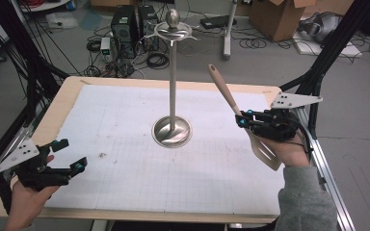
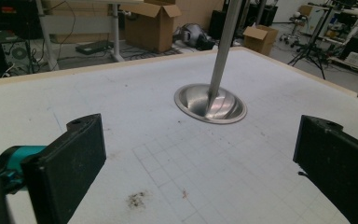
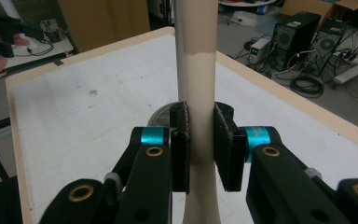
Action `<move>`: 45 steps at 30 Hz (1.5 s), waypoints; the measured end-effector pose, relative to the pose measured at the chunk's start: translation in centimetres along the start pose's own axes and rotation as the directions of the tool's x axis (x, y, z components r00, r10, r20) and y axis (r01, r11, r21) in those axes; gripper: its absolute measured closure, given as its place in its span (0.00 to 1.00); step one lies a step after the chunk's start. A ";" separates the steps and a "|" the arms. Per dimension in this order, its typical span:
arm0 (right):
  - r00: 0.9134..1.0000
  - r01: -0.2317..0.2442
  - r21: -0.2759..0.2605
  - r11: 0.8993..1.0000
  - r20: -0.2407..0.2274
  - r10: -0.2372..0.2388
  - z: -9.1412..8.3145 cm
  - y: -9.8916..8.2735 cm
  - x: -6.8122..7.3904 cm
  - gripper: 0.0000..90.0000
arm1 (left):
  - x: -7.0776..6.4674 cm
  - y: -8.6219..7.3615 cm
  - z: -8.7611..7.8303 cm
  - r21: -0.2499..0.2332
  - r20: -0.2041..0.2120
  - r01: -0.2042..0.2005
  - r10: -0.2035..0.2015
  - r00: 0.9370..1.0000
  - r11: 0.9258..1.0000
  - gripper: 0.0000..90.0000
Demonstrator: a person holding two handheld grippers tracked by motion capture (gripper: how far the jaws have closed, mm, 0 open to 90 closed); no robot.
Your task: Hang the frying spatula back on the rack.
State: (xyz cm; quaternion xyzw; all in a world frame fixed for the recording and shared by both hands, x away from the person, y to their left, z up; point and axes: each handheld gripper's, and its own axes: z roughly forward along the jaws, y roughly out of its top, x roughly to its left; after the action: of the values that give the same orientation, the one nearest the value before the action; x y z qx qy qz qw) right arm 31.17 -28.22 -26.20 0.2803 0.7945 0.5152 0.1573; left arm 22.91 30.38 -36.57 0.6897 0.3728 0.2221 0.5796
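While your right gripper (image 1: 244, 120) held the beige spatula (image 1: 231, 103) by the lower part of its handle, its jaws were clamped narrow on the shaft and the slotted blade hung below your hand, clear of the bench (image 1: 125, 144). The handle end pointed up and away, toward the steel utensil stand (image 1: 172, 86) in the middle of the paper. That grip looked square in the right gripper view, pads (image 3: 223, 144) flat on either side of the handle (image 3: 196, 93), so you had no call to reset it. My judgement was that the hanging ring at the top of the stand (image 1: 172, 32) was the target; you needed to lift higher and bring the handle tip level with it before moving across, slowly, since a knock could have tipped the tall stand. Your left gripper (image 1: 68, 155) rested at the near left corner, jaws wide and holding nothing, free to steady the stand's base (image 2: 210, 103).
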 end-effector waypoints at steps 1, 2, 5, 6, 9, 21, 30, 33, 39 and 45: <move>1.000 0.001 0.000 1.000 0.001 -0.001 0.0 0.2 0.0 0.87 | 0.0 0.0 -0.1 0.001 -0.003 -0.001 0.001 1.000 1.000 0.03; 1.000 0.003 0.001 1.000 -0.002 -0.003 0.0 0.4 0.0 0.87 | 0.0 0.0 -0.1 0.001 -0.003 -0.001 0.001 1.000 1.000 0.03; 1.000 0.004 -0.005 1.000 -0.006 -0.004 0.0 0.9 -0.1 0.87 | 0.1 -0.1 -0.5 -0.002 -0.012 0.002 -0.002 1.000 1.000 0.03; 1.000 0.005 -0.010 1.000 -0.007 -0.005 0.0 1.1 -0.1 0.87 | 0.1 -0.1 -0.6 -0.002 -0.013 0.000 0.000 1.000 1.000 0.03; 1.000 0.011 -0.017 1.000 -0.009 -0.011 -0.1 1.5 -0.2 0.87 | 0.1 -0.1 -0.7 0.000 -0.017 0.000 0.000 1.000 1.000 0.03; 1.000 0.011 -0.033 0.999 -0.029 -0.012 -0.4 3.6 -0.3 0.87 | 0.1 -0.5 -1.7 0.000 -0.037 0.010 -0.010 0.999 1.000 0.03; 0.999 0.004 -0.038 0.999 -0.050 -0.006 0.1 4.0 -0.5 0.87 | 0.1 -0.6 -2.3 -0.003 -0.048 0.015 -0.015 0.999 1.000 0.03; 0.998 0.002 -0.049 0.999 -0.059 -0.005 0.2 4.4 -0.6 0.87 | 0.1 -0.6 -2.4 0.000 -0.050 0.015 -0.014 0.999 1.000 0.03; 0.998 0.008 -0.052 0.999 -0.059 -0.011 0.4 5.2 -0.4 0.87 | 0.2 -0.7 -2.6 0.000 -0.059 0.011 -0.011 0.998 1.000 0.03; 0.998 -0.006 -0.065 0.998 -0.064 0.002 0.6 5.6 -0.6 0.87 | 0.3 -0.8 -2.9 -0.001 -0.064 0.017 -0.017 0.998 1.000 0.03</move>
State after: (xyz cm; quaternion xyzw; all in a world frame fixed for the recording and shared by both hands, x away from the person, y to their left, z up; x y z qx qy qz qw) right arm 33.58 -26.43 -21.36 0.2599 0.7815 0.5497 0.1399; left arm 20.77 32.48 -36.67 0.6789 0.3972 0.2393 0.5693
